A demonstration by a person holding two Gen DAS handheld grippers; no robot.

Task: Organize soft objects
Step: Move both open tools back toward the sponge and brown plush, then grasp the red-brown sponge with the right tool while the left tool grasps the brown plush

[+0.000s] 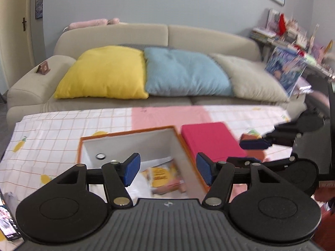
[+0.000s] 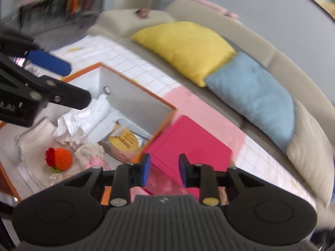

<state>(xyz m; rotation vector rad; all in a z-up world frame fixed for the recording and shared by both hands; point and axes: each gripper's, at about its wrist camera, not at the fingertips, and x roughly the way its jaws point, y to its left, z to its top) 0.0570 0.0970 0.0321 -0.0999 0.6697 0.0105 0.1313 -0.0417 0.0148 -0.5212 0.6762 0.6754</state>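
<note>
An orange-rimmed white box point(image 1: 134, 144) stands open on the checked cloth, also in the right wrist view point(image 2: 129, 92). Inside lie white cloth point(image 2: 83, 117), an orange crochet ball point(image 2: 61, 159), a cream and pink knitted piece point(image 2: 90, 152) and a yellow-labelled packet point(image 2: 125, 141). My left gripper point(image 1: 166, 170) is open and empty above the box; it also shows in the right wrist view point(image 2: 60, 81). My right gripper point(image 2: 163, 170) is open and empty over the pink box point(image 2: 188, 146), also seen in the left wrist view point(image 1: 251, 151).
The pink box point(image 1: 211, 140) lies right of the open box. A beige sofa point(image 1: 209, 35) behind the table holds yellow point(image 1: 104, 73), blue point(image 1: 184, 73) and beige point(image 1: 251, 79) cushions. Cluttered shelves point(image 1: 293, 37) stand at the right. A phone point(image 1: 8, 226) lies at the left edge.
</note>
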